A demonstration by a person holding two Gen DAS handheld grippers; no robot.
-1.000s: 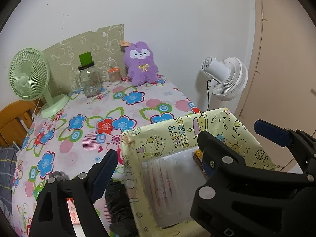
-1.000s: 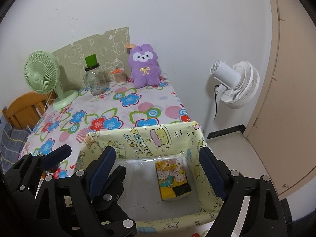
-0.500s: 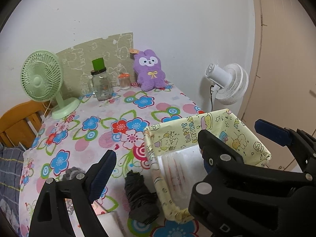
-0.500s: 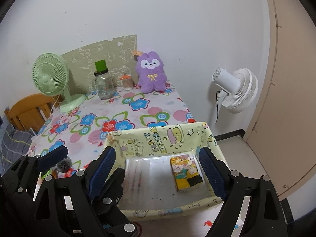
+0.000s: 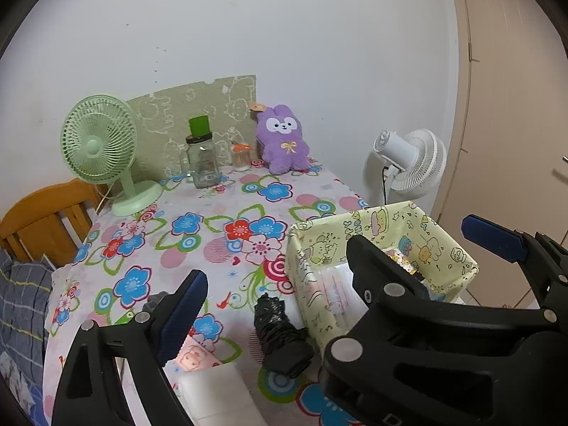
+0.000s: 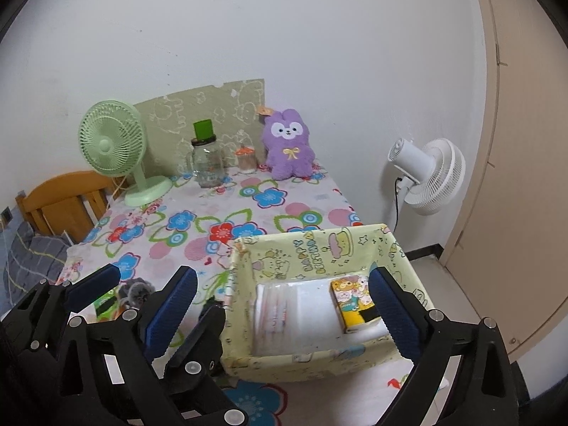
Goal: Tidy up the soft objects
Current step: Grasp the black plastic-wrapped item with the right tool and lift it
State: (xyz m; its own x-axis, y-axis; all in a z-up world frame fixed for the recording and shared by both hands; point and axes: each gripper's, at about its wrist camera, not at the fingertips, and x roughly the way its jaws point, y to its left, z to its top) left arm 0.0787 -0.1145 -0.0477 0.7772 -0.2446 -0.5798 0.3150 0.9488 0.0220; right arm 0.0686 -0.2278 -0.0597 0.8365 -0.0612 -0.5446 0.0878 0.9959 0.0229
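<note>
A pale yellow cartoon-print box (image 6: 312, 248) stands at the table's near right edge and also shows in the left wrist view (image 5: 443, 234). It holds a clear plastic pack (image 6: 294, 312) and a yellow cartoon tissue pack (image 6: 355, 301). A black crumpled soft object (image 5: 277, 330) lies left of the box. A grey fuzzy object (image 6: 136, 289) and a pink pack (image 5: 193, 356) lie near the front left. A purple plush bunny (image 6: 289, 145) sits at the back. My left gripper (image 5: 330, 284) is open and empty. My right gripper (image 6: 284, 309) is open and empty above the box.
A green desk fan (image 5: 103, 152), a glass jar with a green lid (image 5: 200, 156) and a small orange-lidded jar (image 5: 241, 156) stand at the back of the floral tablecloth (image 5: 213, 220). A white fan (image 6: 429, 174) stands right of the table. A wooden chair (image 5: 42, 220) is at left.
Both grippers have pulled back and up from the box, so more of the table and the black object come into view. Both stay open.
</note>
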